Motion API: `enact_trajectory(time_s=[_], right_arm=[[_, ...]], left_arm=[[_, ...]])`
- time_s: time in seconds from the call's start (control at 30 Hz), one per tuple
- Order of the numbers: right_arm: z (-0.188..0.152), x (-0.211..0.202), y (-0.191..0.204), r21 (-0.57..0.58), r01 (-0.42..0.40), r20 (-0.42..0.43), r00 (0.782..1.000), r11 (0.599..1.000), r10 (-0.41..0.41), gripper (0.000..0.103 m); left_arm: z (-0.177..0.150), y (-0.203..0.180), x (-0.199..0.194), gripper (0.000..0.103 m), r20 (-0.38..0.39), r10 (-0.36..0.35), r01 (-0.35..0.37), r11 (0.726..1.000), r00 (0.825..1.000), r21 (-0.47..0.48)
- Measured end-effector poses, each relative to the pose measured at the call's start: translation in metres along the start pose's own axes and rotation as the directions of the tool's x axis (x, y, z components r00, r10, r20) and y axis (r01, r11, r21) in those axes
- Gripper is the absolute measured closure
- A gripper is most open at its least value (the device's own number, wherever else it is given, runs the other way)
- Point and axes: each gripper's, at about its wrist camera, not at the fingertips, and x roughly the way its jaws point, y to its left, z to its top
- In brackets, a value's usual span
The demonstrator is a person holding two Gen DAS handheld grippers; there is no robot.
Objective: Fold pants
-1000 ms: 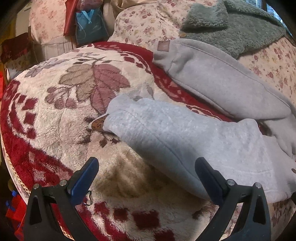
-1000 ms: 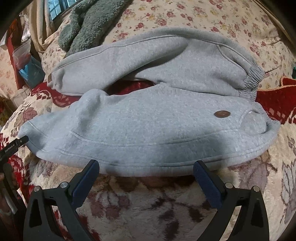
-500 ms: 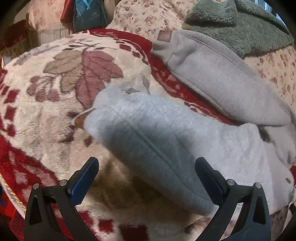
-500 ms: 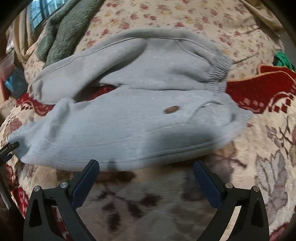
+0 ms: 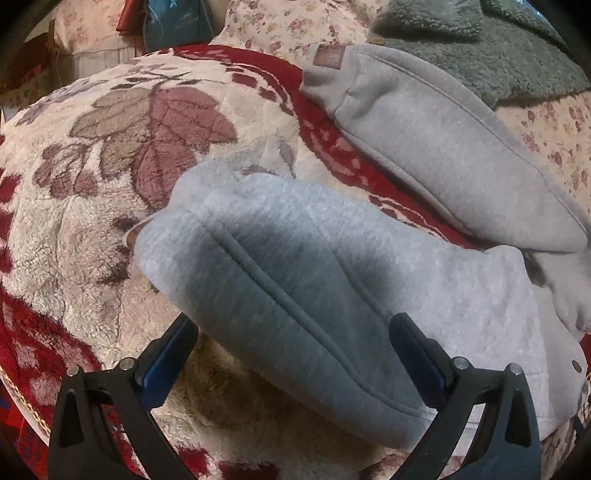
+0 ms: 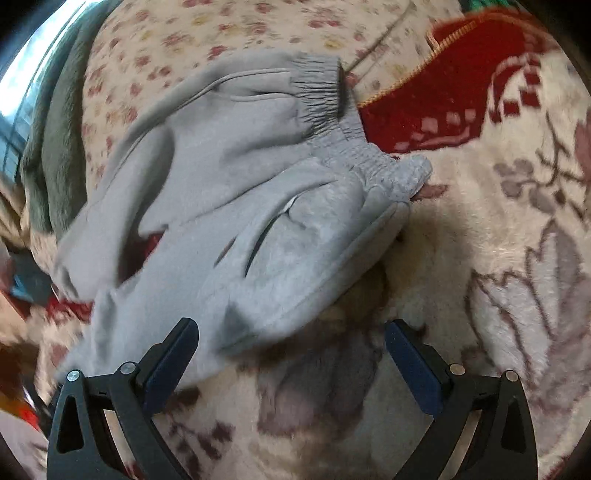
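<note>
Grey fleece pants [image 5: 332,266] lie spread on a cream and red floral blanket [image 5: 92,206]. In the left wrist view the near leg's cuff end lies just ahead of my open left gripper [image 5: 295,336], whose jaws straddle the leg's lower seam. The far leg [image 5: 436,147] with a brown patch lies beyond. In the right wrist view the pants [image 6: 258,229] show their elastic waistband [image 6: 325,92] and a pocket slit. My right gripper [image 6: 291,343] is open and empty, close to the near edge of the hip part.
A grey-green fuzzy blanket [image 5: 498,44] and a small-flower quilt [image 6: 207,40] lie behind the pants. A blue bag [image 5: 173,22] and pillows stand at the back left. The red border of the blanket [image 6: 461,81] lies right of the waistband.
Both grippers have moved closer to the pants. The left now straddles the near leg's edge. The right view has swung toward the waistband and is motion-blurred. Both stay open.
</note>
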Motion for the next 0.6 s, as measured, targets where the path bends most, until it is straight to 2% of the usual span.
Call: enact_trajectory(time_s=[0.07,0.1,0.13,0.17,0.2,0.23,0.27,0.3,0.33,0.37,0.4,0.43,0.6], right_arm=[[0.007,0.005,0.003,-0.021,-0.007,0.013,1.000,1.000,0.007,0.003],[0.011,0.010,0.004,-0.028,-0.025,0.008,1.000,0.999,0.025,0.017],[0.014,0.016,0.004,-0.026,-0.027,0.001,1.000,0.999,0.027,0.044],[0.018,0.021,0.001,-0.022,-0.003,0.007,1.000,1.000,0.004,0.053],[0.019,0.024,-0.003,-0.005,-0.017,0.014,1.000,1.000,0.017,0.068],[0.021,0.025,-0.010,0.026,-0.045,0.019,0.999,0.999,0.044,0.072],[0.021,0.023,-0.015,0.058,-0.070,0.024,0.997,0.996,0.069,0.074],[0.021,0.021,-0.017,0.068,-0.082,0.026,0.996,0.994,0.081,0.079],[0.020,0.017,-0.018,0.069,-0.090,0.030,0.996,0.994,0.088,0.083],[0.019,0.013,-0.017,0.064,-0.098,0.033,0.995,0.993,0.096,0.084],[0.018,0.008,-0.015,0.047,-0.101,0.035,0.994,0.994,0.100,0.086],[0.017,0.004,-0.013,0.033,-0.100,0.037,0.994,0.994,0.099,0.087],[0.019,-0.020,0.000,0.001,-0.138,0.063,0.988,0.990,0.138,0.089]], left_arm=[[0.000,0.000,0.002,0.000,-0.007,0.001,-0.001,1.000,1.000,0.003],[0.000,-0.002,0.003,0.000,-0.012,-0.002,0.003,1.000,1.000,0.008],[0.001,-0.003,0.003,0.000,-0.014,-0.005,0.005,1.000,1.000,0.012],[0.001,-0.004,0.003,0.002,-0.014,-0.010,0.010,1.000,1.000,0.013],[0.001,-0.005,0.003,0.015,-0.011,-0.019,0.020,1.000,1.000,0.015],[0.003,-0.007,0.003,0.036,-0.011,-0.033,0.034,0.999,0.999,0.019],[0.003,-0.009,0.004,0.045,-0.017,-0.052,0.053,0.998,0.998,0.023],[0.005,-0.011,0.005,0.061,-0.025,-0.072,0.073,0.997,0.997,0.030],[0.005,-0.014,0.006,0.069,-0.029,-0.093,0.094,0.995,0.995,0.040],[0.004,-0.016,0.005,0.083,-0.024,-0.101,0.102,0.993,0.995,0.050],[0.004,-0.020,0.002,0.089,-0.011,-0.093,0.093,0.994,0.996,0.065],[0.004,-0.024,-0.003,0.091,0.008,-0.085,0.084,0.993,0.996,0.083],[0.004,-0.023,-0.027,0.093,0.041,-0.128,0.123,0.987,0.991,0.102]])
